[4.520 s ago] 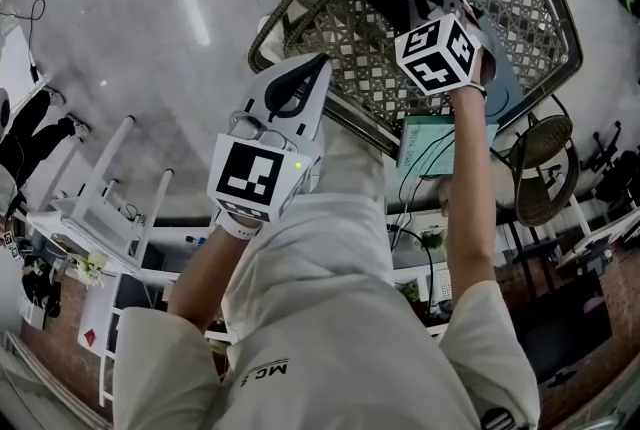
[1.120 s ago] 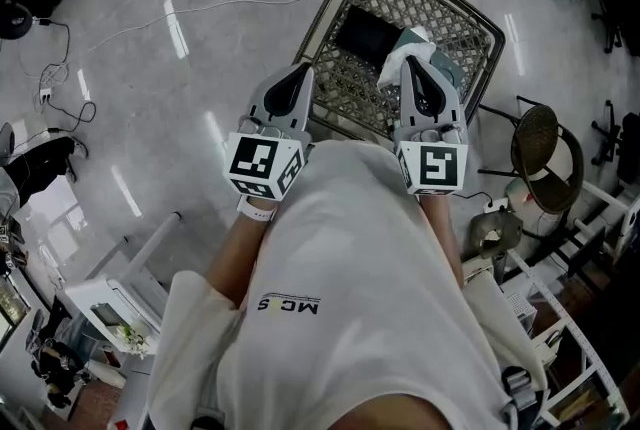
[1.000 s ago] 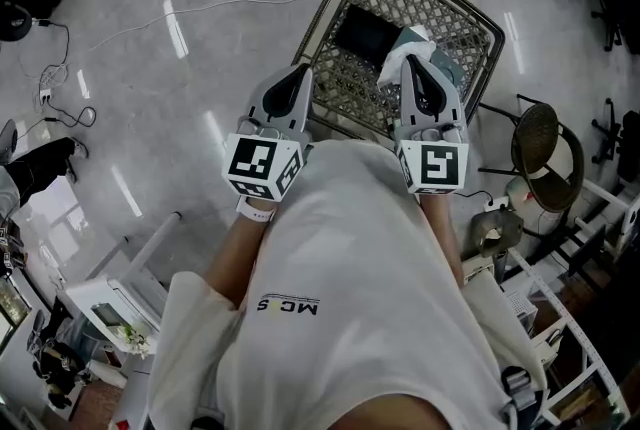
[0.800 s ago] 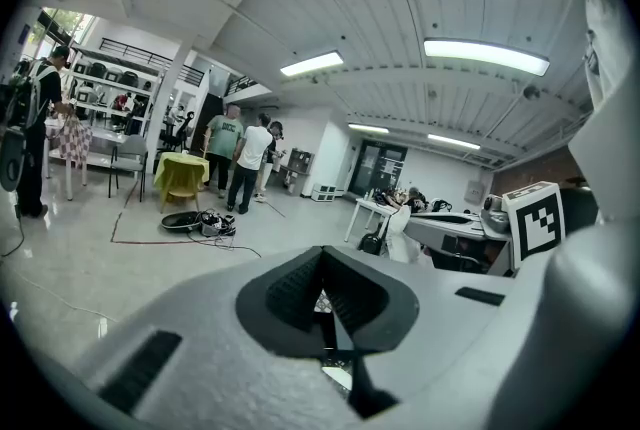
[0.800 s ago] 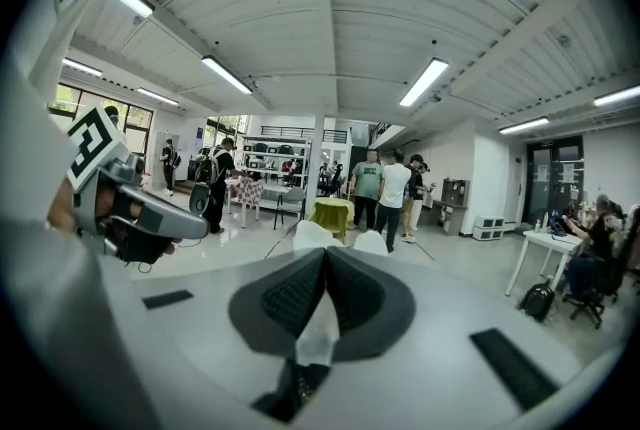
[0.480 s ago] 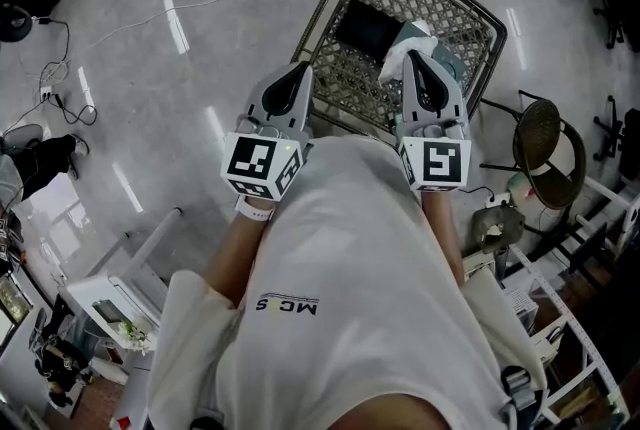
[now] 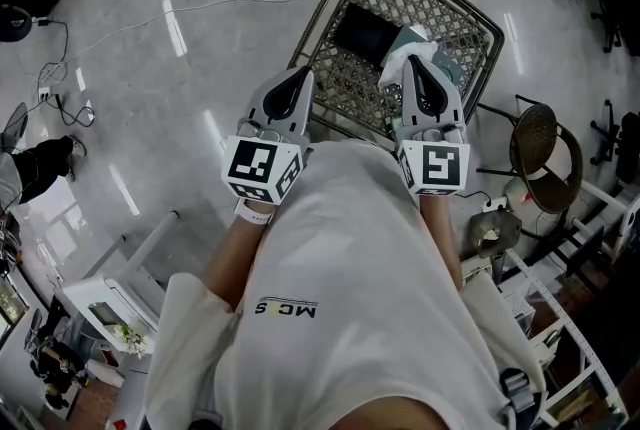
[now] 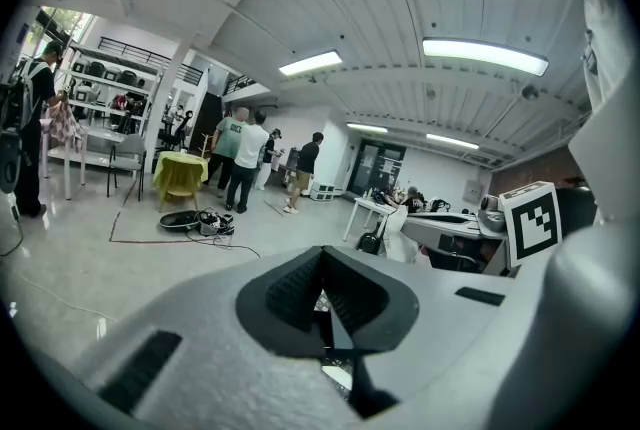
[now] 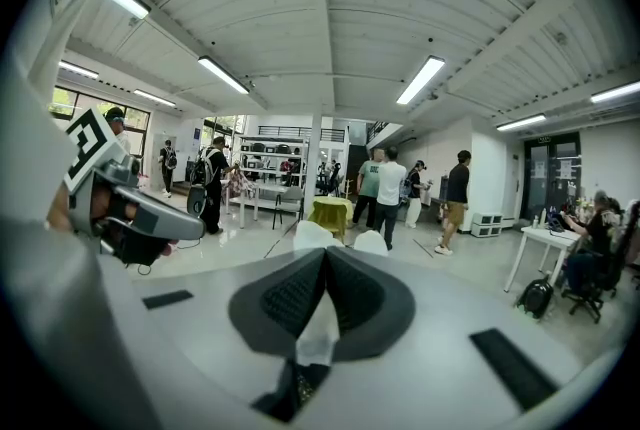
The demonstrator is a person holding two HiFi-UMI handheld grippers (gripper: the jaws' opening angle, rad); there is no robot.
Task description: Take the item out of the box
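Note:
In the head view a wire mesh basket [image 7: 328, 6] stands on the floor ahead, and a black box [image 7: 366, 34] lies inside it. Both grippers are held up at chest height over its near edge. My right gripper [image 7: 416, 60] is shut on a white, crumpled sheet-like item [image 7: 397, 66] that pokes out past its tips. In the right gripper view the white item [image 9: 318, 336] is pinched between the dark pads of my right gripper [image 9: 325, 254]. My left gripper [image 7: 304, 71] is shut with nothing in it. In its own view the left gripper [image 8: 322, 254] has its pads touching.
A teal item [image 7: 452, 75] lies in the basket beside the box. A round wicker chair [image 7: 540, 154] stands to the right and white racks [image 7: 105, 303] to the lower left. Cables [image 7: 60, 78] trail on the floor. Several people [image 9: 390, 188] stand by a yellow-covered table [image 9: 331, 214].
Several seconds ago my right gripper reached down onto the black box in the basket; now it is drawn back level with the left one, holding the white item. The last second shows almost no motion.

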